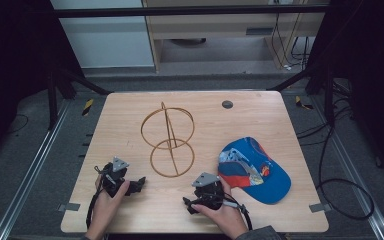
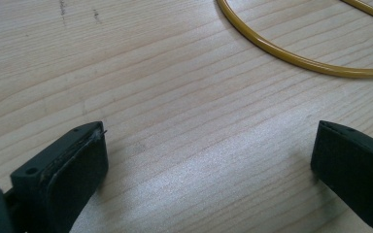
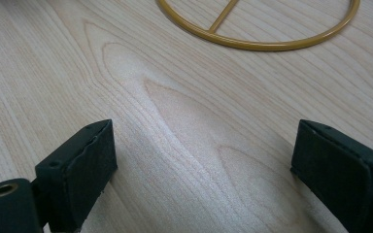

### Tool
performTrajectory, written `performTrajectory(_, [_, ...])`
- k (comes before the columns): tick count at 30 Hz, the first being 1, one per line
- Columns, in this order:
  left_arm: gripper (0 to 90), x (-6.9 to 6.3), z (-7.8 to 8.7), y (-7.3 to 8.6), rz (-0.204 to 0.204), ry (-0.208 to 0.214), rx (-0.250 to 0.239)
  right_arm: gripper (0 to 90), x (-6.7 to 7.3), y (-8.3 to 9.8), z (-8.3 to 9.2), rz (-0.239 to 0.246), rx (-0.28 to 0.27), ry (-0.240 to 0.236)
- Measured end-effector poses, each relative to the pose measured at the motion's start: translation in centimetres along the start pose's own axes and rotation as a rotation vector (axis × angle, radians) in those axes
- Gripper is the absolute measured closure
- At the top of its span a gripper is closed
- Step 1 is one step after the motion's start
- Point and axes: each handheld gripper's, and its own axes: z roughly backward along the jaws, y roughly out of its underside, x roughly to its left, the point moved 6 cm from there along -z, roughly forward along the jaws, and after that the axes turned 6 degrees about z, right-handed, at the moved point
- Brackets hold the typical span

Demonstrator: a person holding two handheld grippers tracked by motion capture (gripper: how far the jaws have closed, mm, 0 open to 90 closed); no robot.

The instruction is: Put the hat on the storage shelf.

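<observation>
A gold wire stand (image 1: 169, 140) made of two rings joined by a rod sits at the middle of the wooden table (image 1: 130, 210). A blue cap (image 1: 254, 170) with red and white print lies to its right. My left gripper (image 1: 139, 183) rests on the table near the front left, open, with bare wood between its jaws. The stand's lower ring (image 2: 291, 57) curves across the top of the left gripper view. My right gripper (image 1: 188, 204) lies near the front edge beside the cap, open on nothing, and the lower ring (image 3: 252, 44) shows ahead of it.
A small dark round disc (image 1: 227, 104) is set in the table near its far edge. Cables (image 1: 350, 200) trail on the floor to the right, and metal rails (image 1: 25, 175) run along both sides of the table.
</observation>
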Motion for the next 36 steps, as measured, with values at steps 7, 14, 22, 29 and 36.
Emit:
performTrajectory(7, [0.0, 0.0, -0.1, -0.1, 0.005, 0.001, -0.003, 11.0, 0.2, -0.4, 1.0, 0.01, 0.037, -0.029])
performTrajectory(14, [0.0, -0.1, -0.1, 0.0, 0.008, -0.004, -0.002, 10.8, -0.9, -2.6, 6.4, 0.137, 0.089, 0.012])
performTrajectory(22, [0.0, -0.1, 0.0, 0.0, 0.011, -0.009, -0.002, 9.0, -6.1, -4.0, 13.5, 0.156, 0.154, 0.102])
performTrajectory(29, [0.0, -0.2, 0.0, 0.1, 0.011, -0.008, -0.003, 11.1, -11.8, -2.4, 17.1, 0.069, 0.222, 0.169])
performTrajectory(36, [0.0, -0.2, 0.1, 0.1, 0.011, -0.009, 0.0, 14.9, -16.4, 0.2, 16.4, -0.054, 0.272, 0.16])
